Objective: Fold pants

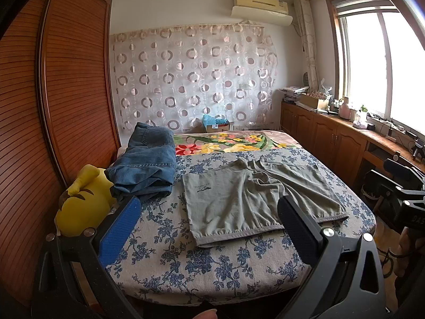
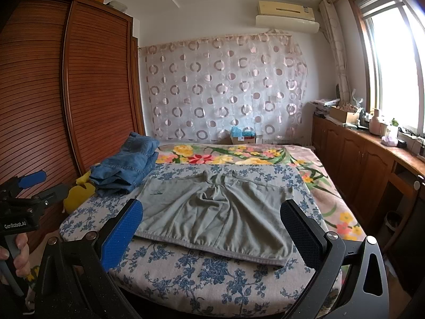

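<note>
Currently grey pants [image 1: 255, 199] flat on bed [image 1: 212, 265], jeans [image 1: 148, 164] beside; left gripper [image 1: 209, 226] and right gripper [image 2: 212, 228] jaws open, empty.

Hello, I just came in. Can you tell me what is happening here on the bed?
A person stands at the foot of the bed, holding a two-finger gripper in each hand. The left gripper and the right gripper are both open and hover above the bed, touching nothing. A pair of grey-green shorts lies spread flat on the blue flowered cover, not yet folded. Beside it, near the wooden wardrobe, sit folded blue jeans and a yellow plush toy.
</note>
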Demonstrator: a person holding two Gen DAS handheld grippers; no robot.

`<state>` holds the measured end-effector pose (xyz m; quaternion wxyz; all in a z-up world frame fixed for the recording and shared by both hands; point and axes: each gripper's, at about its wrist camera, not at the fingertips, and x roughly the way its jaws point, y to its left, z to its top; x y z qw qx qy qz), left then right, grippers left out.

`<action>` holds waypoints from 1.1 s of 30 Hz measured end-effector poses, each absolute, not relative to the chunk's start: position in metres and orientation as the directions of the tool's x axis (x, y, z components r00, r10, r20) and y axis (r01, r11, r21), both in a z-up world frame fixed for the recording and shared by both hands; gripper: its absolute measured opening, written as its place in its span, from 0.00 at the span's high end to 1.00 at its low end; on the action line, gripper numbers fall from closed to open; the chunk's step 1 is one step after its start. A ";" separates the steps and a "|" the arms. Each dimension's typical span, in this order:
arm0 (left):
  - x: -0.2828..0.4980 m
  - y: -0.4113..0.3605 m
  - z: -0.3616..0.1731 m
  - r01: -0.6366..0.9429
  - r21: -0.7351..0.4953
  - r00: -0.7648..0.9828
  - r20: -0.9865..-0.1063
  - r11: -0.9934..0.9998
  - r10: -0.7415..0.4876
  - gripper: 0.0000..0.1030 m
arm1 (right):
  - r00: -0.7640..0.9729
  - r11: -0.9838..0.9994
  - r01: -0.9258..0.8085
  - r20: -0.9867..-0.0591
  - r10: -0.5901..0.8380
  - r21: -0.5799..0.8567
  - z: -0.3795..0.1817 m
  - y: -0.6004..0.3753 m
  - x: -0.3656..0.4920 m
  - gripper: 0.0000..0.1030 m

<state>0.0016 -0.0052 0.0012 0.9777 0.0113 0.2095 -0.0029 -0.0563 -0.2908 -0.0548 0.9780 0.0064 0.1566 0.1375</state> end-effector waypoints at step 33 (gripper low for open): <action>-0.008 -0.010 0.009 0.013 0.018 0.914 -0.406 1.000 -0.004 0.00 | 0.915 0.963 -0.265 -0.301 0.268 0.051 -0.055 -0.292 -0.055 0.00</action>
